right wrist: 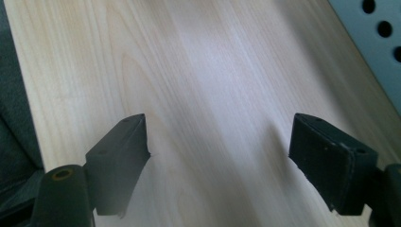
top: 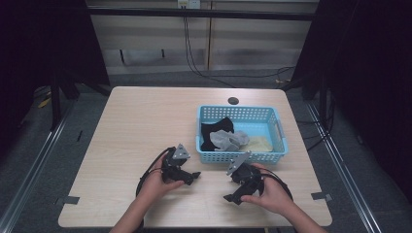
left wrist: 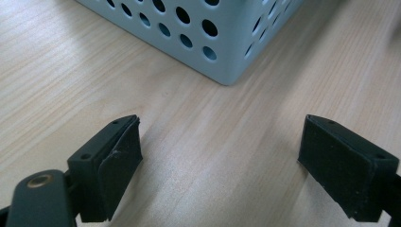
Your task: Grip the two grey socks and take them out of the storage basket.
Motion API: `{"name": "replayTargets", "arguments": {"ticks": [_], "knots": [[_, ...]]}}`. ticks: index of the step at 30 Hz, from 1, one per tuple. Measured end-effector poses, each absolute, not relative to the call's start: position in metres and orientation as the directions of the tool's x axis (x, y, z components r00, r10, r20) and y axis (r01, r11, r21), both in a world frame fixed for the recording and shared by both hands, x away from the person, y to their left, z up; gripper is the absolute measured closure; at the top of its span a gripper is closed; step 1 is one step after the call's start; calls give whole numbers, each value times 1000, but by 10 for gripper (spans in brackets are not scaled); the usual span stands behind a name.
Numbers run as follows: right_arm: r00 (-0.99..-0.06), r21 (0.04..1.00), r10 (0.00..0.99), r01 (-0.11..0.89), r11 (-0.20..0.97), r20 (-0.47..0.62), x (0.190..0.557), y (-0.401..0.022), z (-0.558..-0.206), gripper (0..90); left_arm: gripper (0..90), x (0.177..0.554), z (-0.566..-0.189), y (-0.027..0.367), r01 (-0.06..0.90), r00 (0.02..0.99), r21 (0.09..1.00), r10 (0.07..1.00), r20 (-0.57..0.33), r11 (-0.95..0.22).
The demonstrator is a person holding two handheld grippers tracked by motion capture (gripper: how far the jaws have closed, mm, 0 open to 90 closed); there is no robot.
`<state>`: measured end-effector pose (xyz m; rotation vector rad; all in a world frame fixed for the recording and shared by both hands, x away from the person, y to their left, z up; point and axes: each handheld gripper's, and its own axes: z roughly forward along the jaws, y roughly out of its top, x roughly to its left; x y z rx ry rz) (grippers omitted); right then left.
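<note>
A light wooden worktop (top: 145, 126) is seen from above. A blue perforated basket (top: 240, 114) is set on its right half, w/ a black cloth (top: 214, 133), a grey cloth (top: 228, 140) and a pale yellow cloth (top: 260, 144) piled inside. The left hand-held gripper (top: 193, 176) is held low over the worktop, just beside the basket's near left corner; jaws are spread, nothing between them. The right hand-held gripper (top: 231, 198) is held in front of the basket's near wall, jaws likewise spread wide, bare wood between them.
</note>
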<state>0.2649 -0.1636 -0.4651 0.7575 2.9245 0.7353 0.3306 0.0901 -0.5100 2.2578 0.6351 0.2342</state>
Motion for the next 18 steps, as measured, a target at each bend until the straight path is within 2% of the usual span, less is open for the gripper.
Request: {"name": "replayTargets", "arguments": {"ticks": [5, 10, 18], "knots": [[-880, 420, 463, 461, 781, 106, 267, -164, -447, 242, 131, 331, -510, 90, 371, 858, 726, 513, -28, -579], [-883, 330, 456, 466, 821, 112, 274, -164, -425, 249, 131, 331, -510, 90, 368, 859, 724, 511, -25, -583], [-878, 336, 473, 469, 817, 75, 287, -167, -401, 246, 128, 331, -510, 90, 369, 860, 723, 510, -28, -584]]}}
